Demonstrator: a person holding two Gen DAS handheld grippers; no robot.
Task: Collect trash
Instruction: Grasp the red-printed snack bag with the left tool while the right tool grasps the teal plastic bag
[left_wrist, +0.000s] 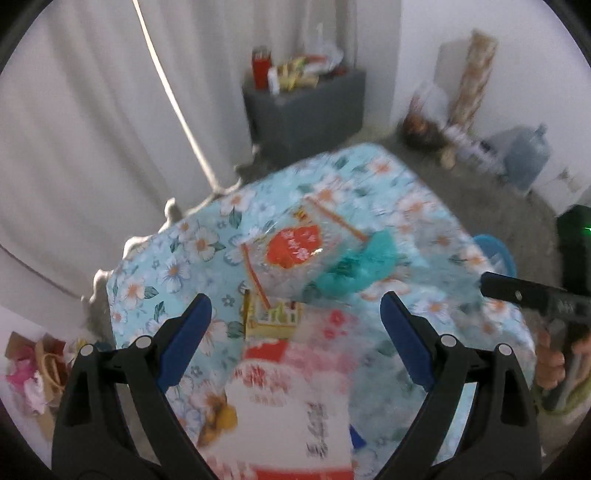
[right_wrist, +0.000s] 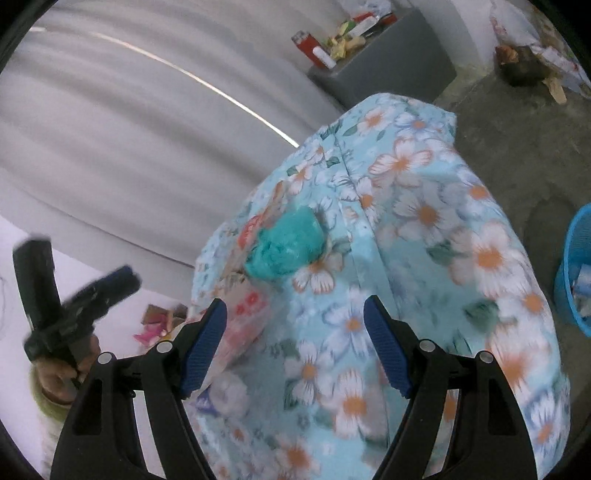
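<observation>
Hovering over the bench (left_wrist: 177, 266), the left tool (left_wrist: 295, 332) has its blue pads (left_wrist: 192, 325) spread wide apart with nothing between them. Below it, on the floral cloth, the trash is scattered: a clear wrapper (left_wrist: 299, 247) with a red-orange patch, a crumpled teal bag (left_wrist: 354, 269) touching its right edge, a small yellow packet (left_wrist: 273, 317) just below the wrapper, and a large white-and-red bag (left_wrist: 288, 391) nearest the camera, all blurred. A brownish-yellow scrap (left_wrist: 218, 417) lies by the white bag's left side.

Over on the right wrist view, the right tool (right_wrist: 295, 339) is also open, pads well apart, empty, above the cloth-covered bench (right_wrist: 424, 221). The teal bag (right_wrist: 288, 247) sits ahead and a little left of it, with the clear wrapper (right_wrist: 255, 229) tucked behind its left edge. The white-and-red bag (right_wrist: 243, 321) shows just beside the left pad (right_wrist: 205, 343), though whether they touch I cannot tell.

A blue bin (right_wrist: 576, 269) stands on the floor to the right of the bench, with some bits inside. The same bin (left_wrist: 495, 254) peeks out past the bench edge in the left view. A grey box (left_wrist: 306, 110) with a red jar (left_wrist: 260, 70) stands against the curtain beyond.
</observation>
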